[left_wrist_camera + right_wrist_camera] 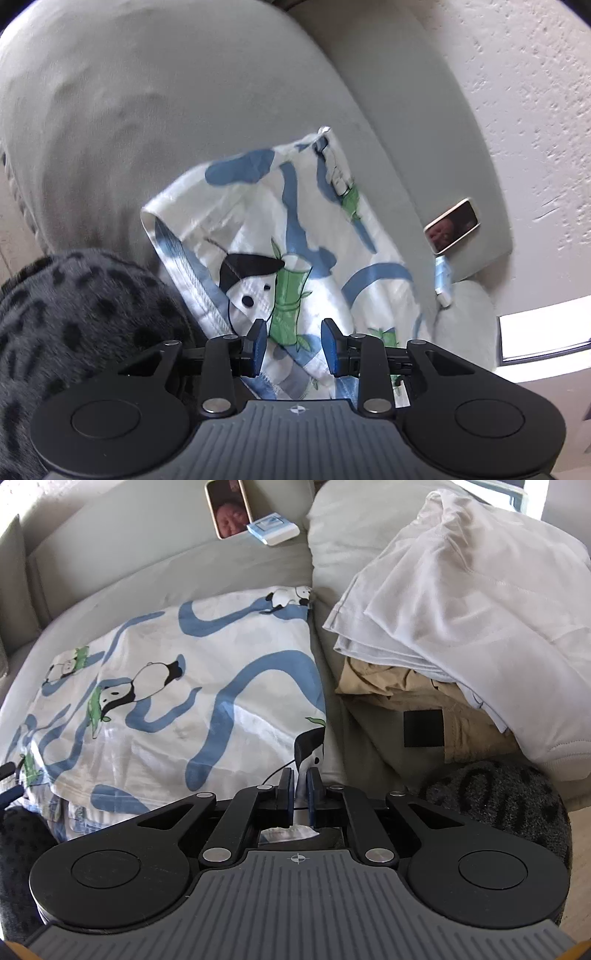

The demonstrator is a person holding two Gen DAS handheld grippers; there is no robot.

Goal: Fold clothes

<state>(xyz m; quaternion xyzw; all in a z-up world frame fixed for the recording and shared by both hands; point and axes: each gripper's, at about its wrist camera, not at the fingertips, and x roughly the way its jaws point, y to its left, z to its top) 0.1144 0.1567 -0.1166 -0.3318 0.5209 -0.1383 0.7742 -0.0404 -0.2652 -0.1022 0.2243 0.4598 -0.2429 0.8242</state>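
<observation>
Panda-print garment [184, 686], white with blue swirls: being spread on the grey sofa [147, 572] for folding, its near edge being pinched by the clenched right claw [300, 786], while the released left claw [293, 341] is being hovered over the opposite edge.

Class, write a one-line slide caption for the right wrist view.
Right gripper pinches the near edge of a panda-print cloth spread on a grey sofa, beside a pile of clothes.
</observation>
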